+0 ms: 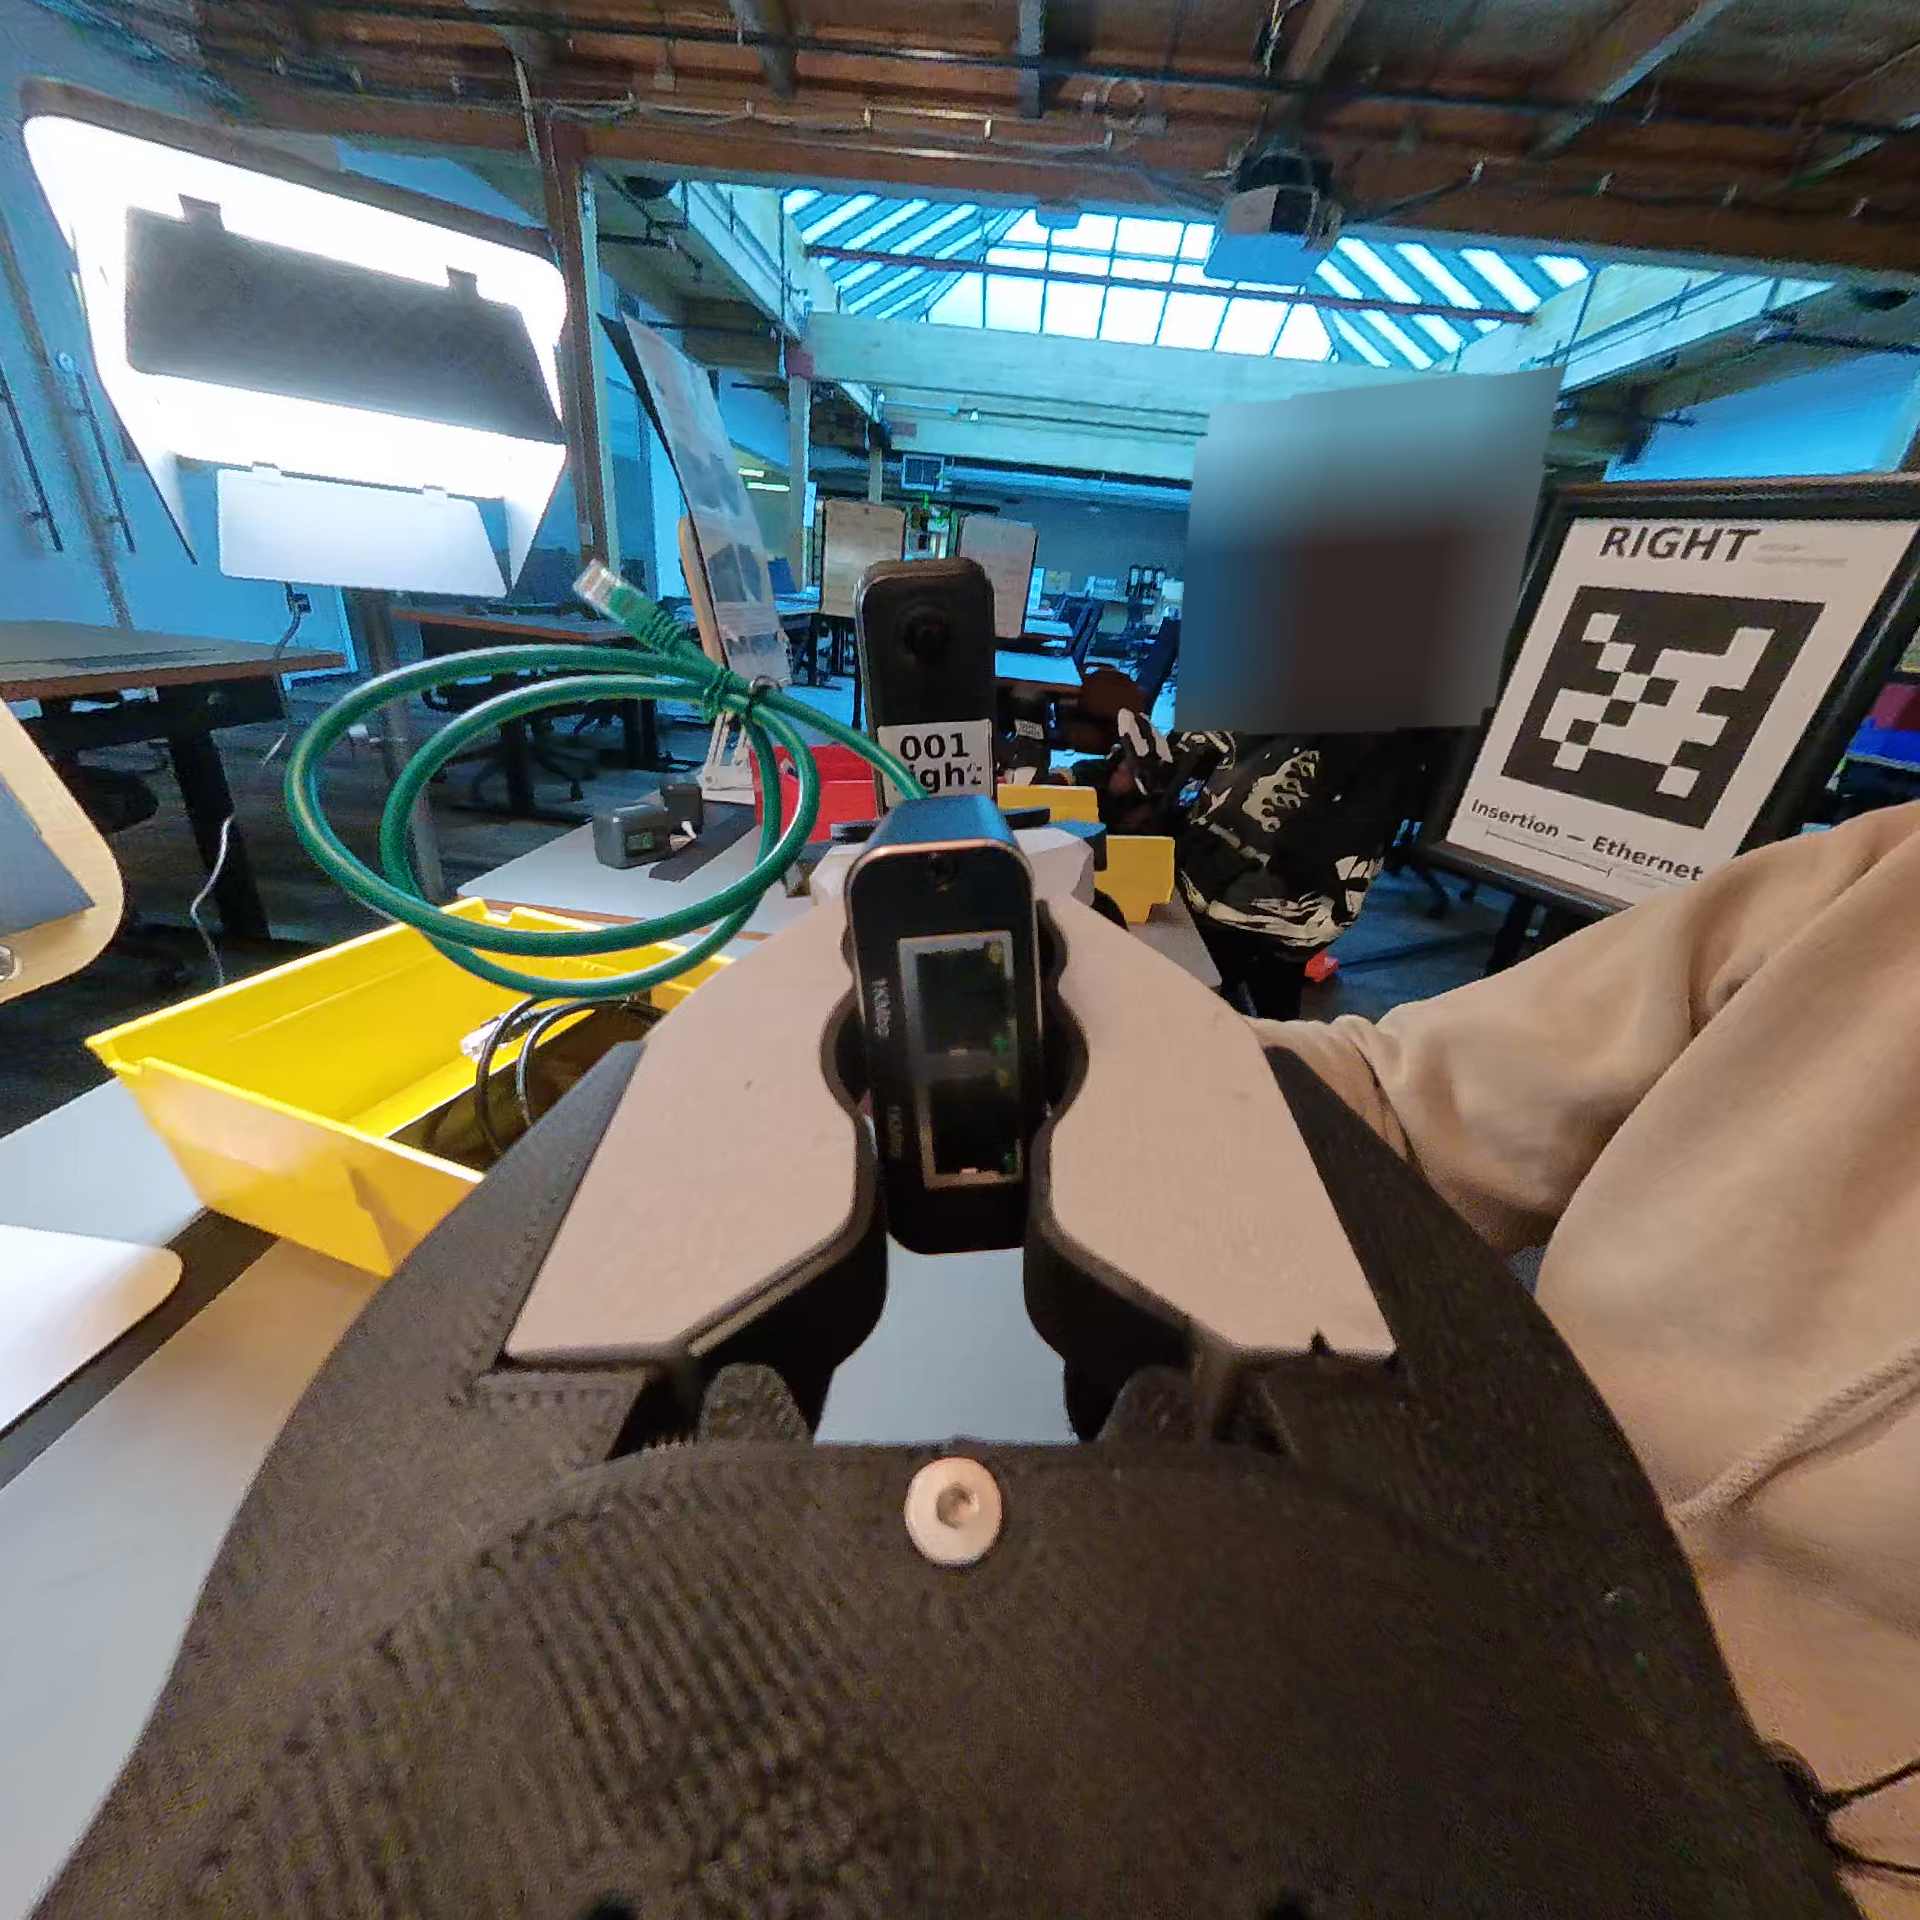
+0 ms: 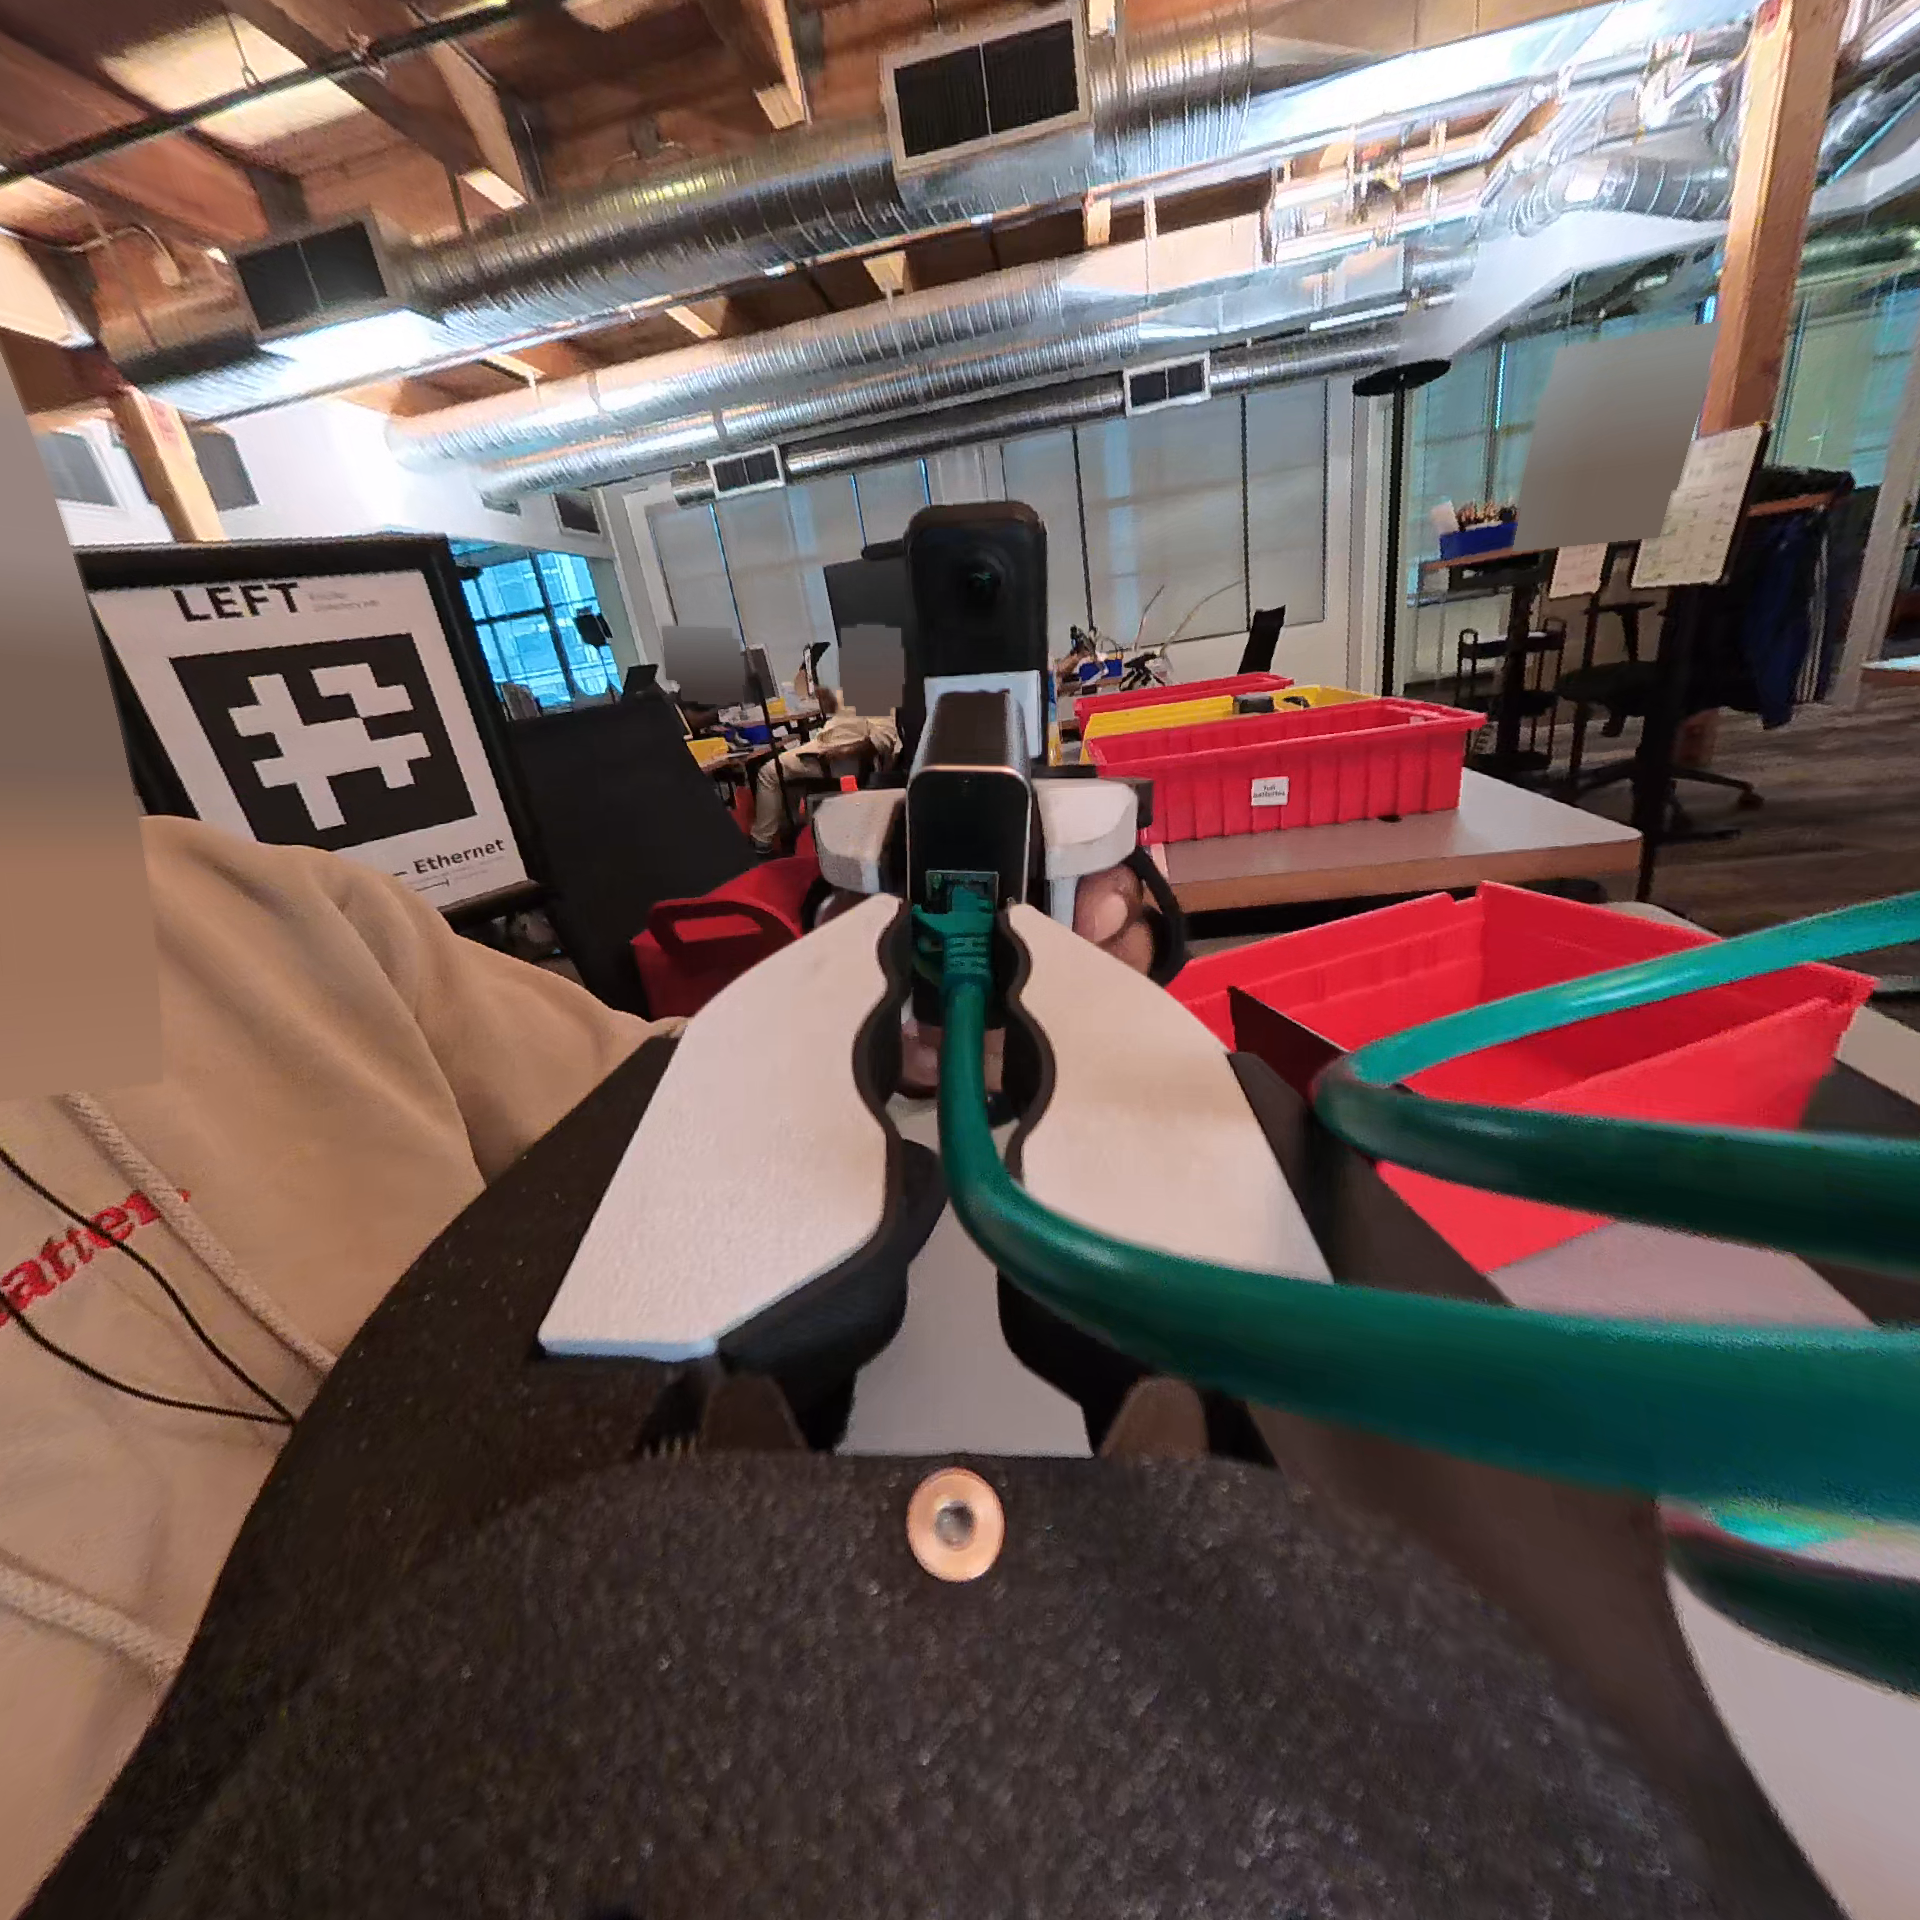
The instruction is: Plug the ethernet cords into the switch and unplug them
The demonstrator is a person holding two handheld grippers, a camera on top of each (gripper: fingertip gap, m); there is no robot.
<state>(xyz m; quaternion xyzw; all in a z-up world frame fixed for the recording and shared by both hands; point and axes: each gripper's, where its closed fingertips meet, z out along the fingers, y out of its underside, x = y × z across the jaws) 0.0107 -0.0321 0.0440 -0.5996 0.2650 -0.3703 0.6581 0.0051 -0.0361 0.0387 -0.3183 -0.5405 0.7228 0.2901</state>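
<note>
— Left gripper [image 1: 951, 1081]? Clamped on the black switch [image 1: 948, 1039], held upright in the air.
— Right gripper [image 2: 961, 997]? Squeezed on the green cord [image 2: 961, 1049], plug apparently seated in the switch [image 2: 968, 821].
— Yellow bin [image 1: 312, 1049]? Black cord [image 1: 540, 1049] coiled inside.
— Red bin [image 2: 1538, 997]? Nothing visible inside from here.
</note>
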